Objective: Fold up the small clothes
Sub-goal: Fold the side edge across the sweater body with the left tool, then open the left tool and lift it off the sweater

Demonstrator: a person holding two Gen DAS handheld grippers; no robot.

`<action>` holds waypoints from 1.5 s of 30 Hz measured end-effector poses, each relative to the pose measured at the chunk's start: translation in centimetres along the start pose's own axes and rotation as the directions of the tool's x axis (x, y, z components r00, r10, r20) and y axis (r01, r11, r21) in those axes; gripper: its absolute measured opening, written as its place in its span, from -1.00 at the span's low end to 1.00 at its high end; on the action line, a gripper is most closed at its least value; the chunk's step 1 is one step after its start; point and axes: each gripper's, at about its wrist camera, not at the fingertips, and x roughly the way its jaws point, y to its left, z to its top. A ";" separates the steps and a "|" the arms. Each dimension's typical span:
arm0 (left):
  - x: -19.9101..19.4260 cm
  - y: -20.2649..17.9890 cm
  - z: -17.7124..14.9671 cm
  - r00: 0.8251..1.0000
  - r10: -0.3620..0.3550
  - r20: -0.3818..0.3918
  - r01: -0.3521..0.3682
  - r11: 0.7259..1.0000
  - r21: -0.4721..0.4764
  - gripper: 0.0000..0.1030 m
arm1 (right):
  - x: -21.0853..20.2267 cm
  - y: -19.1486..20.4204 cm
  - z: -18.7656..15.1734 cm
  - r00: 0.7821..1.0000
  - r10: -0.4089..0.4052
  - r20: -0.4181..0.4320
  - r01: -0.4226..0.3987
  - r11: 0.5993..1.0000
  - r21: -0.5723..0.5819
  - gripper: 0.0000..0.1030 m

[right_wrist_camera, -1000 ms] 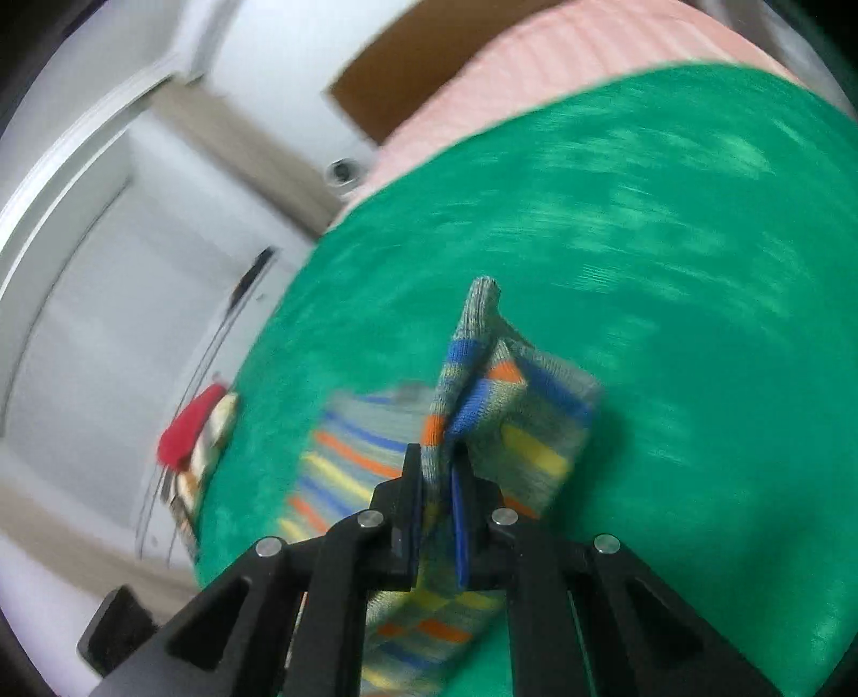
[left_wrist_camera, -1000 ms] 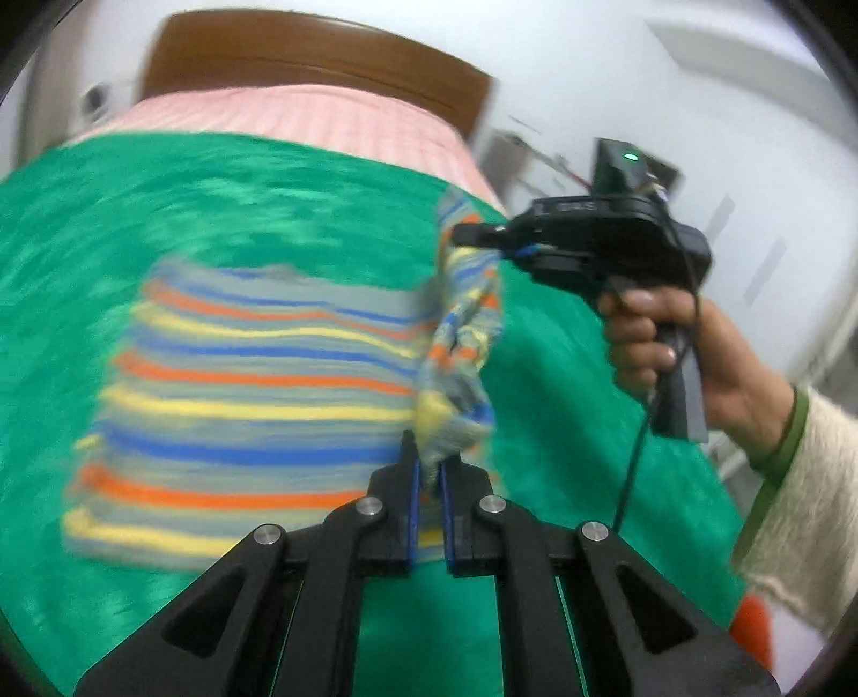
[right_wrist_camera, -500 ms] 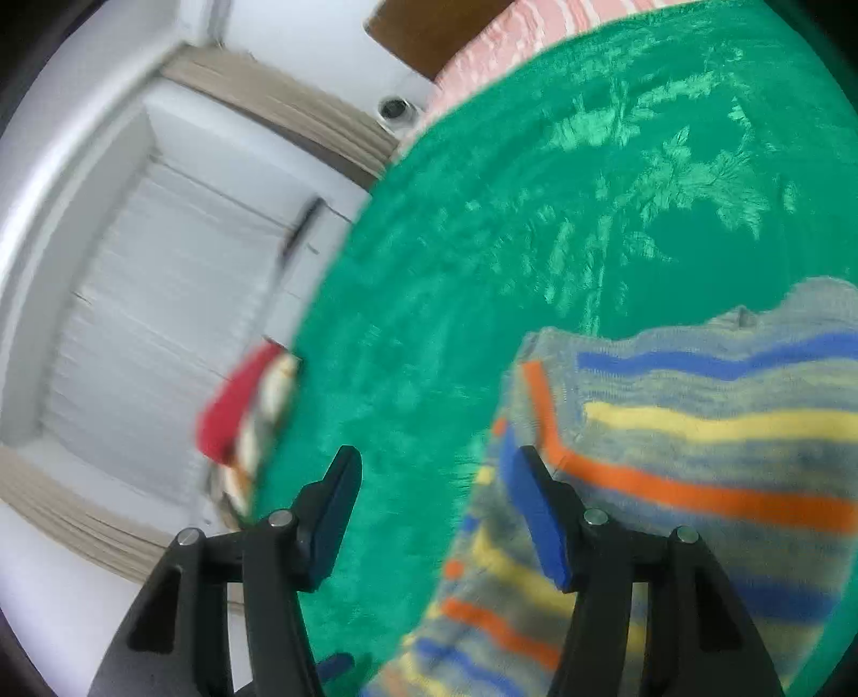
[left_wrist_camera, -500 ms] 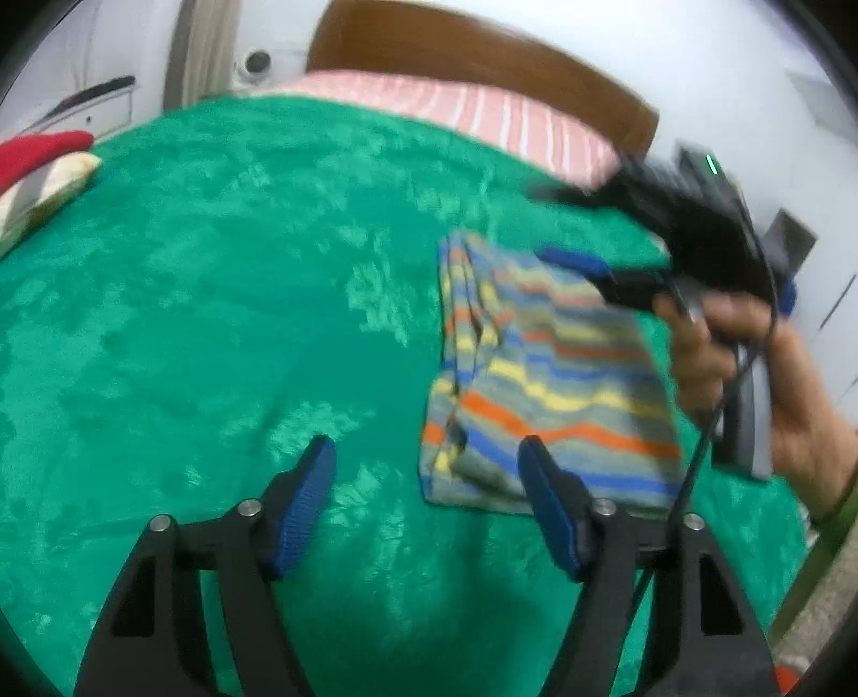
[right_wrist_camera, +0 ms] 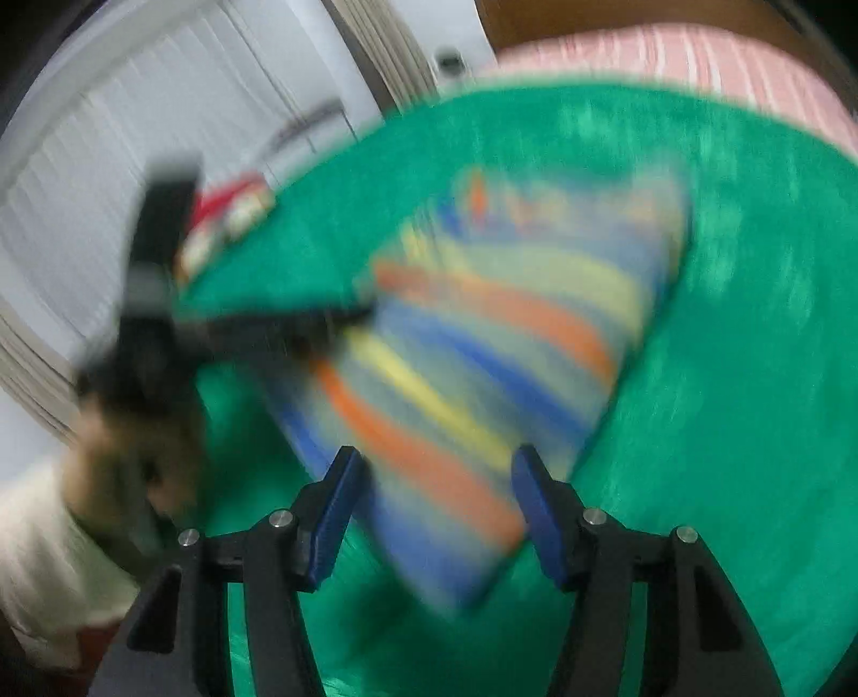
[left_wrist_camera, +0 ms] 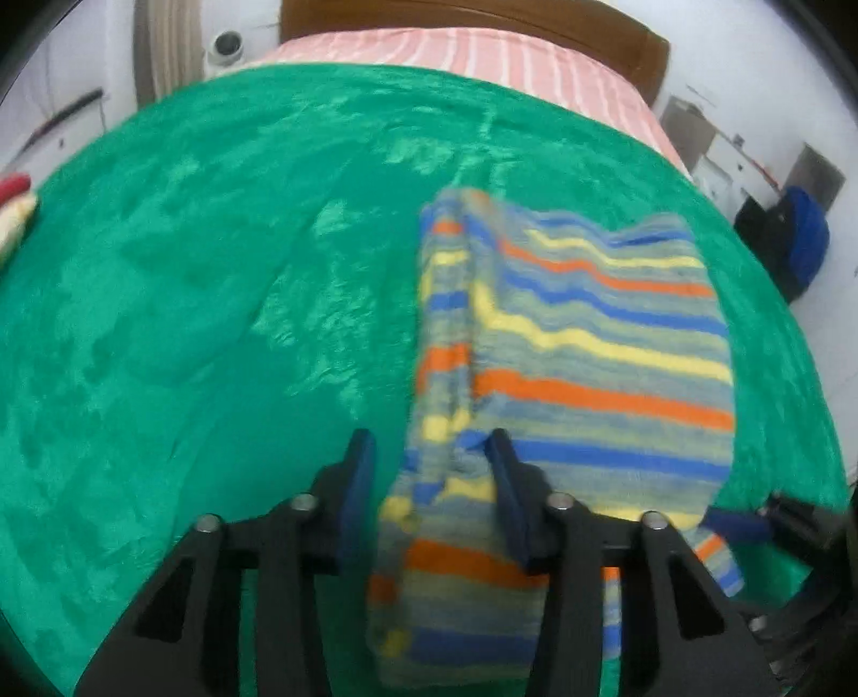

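Covering nearly the whole left wrist view, a green blanket lies spread over a bed, with a pink striped sheet and a brown headboard at twelve o'clock. A folded striped garment, banded in orange, yellow, blue and grey, rests on the blanket from the centre toward three o'clock, its doubled edge running from twelve down to six o'clock. The left gripper stands with jaws spread apart, holding nothing; the garment's near left edge lies between its two blue pads, the right pad over the fabric and the left pad over bare blanket. At four o'clock in that view, one blue-tipped finger of the right gripper lies at the garment's near right corner.

From the right wrist, a heavily blurred view, the same garment runs from the centre down toward six o'clock, and its near corner lies between the released, widely parted jaws of the right gripper. At nine o'clock the left gripper reaches to the garment's left edge. A red-and-white item sits at the blanket's edge at ten o'clock.
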 end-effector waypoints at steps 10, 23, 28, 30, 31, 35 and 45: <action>-3.7 -2.3 1.9 0.991 -0.009 0.130 -0.005 0.994 0.108 0.77 | -5.0 0.3 4.8 0.967 -0.120 0.226 0.126 0.992 -0.012 0.13; -8.1 3.0 -3.1 0.993 -0.013 0.121 0.007 0.999 0.054 0.92 | -4.3 0.6 2.9 0.960 -0.168 0.223 0.156 0.985 0.070 0.45; -9.5 5.3 -6.0 0.980 0.050 0.191 -0.051 0.999 -0.001 0.94 | -8.5 1.8 -4.7 0.923 -0.275 0.271 0.268 0.961 0.064 0.49; -8.3 5.7 -6.9 0.981 0.051 0.190 -0.048 0.999 -0.020 0.94 | -9.2 2.0 -7.4 0.905 -0.326 0.273 0.314 0.945 0.086 0.49; -7.4 5.7 -7.5 0.983 0.046 0.179 -0.042 0.999 -0.029 0.94 | -9.5 1.8 -8.2 0.898 -0.344 0.274 0.329 0.939 0.100 0.49; -4.6 5.5 -9.6 0.986 0.050 0.160 -0.048 0.999 -0.016 0.97 | -11.0 1.2 -12.9 0.863 -0.423 0.277 0.387 0.905 0.175 0.67; -4.5 5.4 -10.3 0.980 0.037 0.198 -0.038 0.999 0.000 0.99 | -9.6 -1.1 -16.1 0.875 -0.401 0.271 0.349 0.911 0.222 0.86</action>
